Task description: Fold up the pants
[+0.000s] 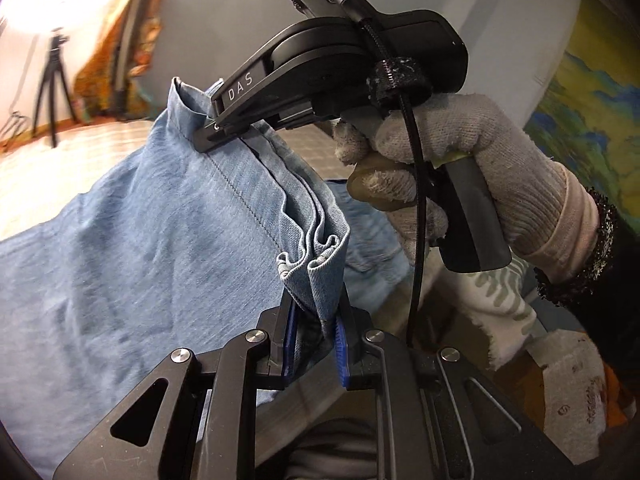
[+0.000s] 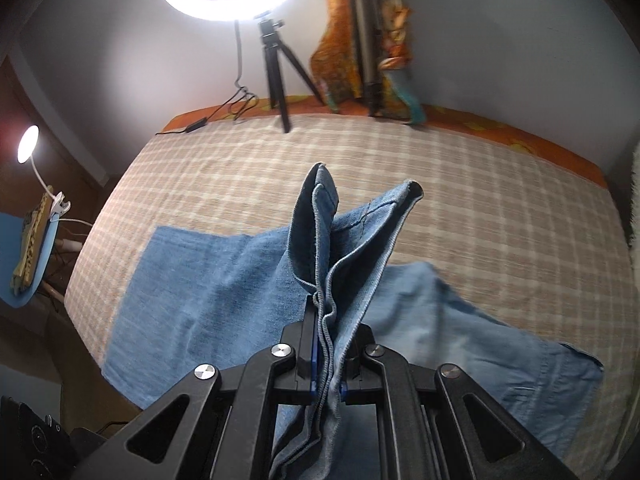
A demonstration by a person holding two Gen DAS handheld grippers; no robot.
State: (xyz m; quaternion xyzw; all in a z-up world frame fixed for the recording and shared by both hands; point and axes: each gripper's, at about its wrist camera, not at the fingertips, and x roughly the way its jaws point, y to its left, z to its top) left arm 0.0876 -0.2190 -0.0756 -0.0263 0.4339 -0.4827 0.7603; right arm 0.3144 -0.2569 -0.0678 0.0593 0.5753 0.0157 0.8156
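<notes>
The light blue denim pants (image 1: 160,220) hang lifted above the checked bed. My left gripper (image 1: 316,344) is shut on a bunched hem edge of the pants. My right gripper (image 1: 218,130), held by a gloved hand (image 1: 460,152), clamps the same edge further along, higher up. In the right wrist view my right gripper (image 2: 326,368) is shut on folded layers of the pants (image 2: 224,280), whose hem stands up between the fingers while the rest lies spread on the bed.
The checked bedspread (image 2: 480,208) covers the bed. A ring light on a tripod (image 2: 276,60) and orange cloth (image 2: 360,40) stand at the far edge. A small lamp (image 2: 28,144) is at left. Patterned fabric (image 1: 500,292) lies near the gloved hand.
</notes>
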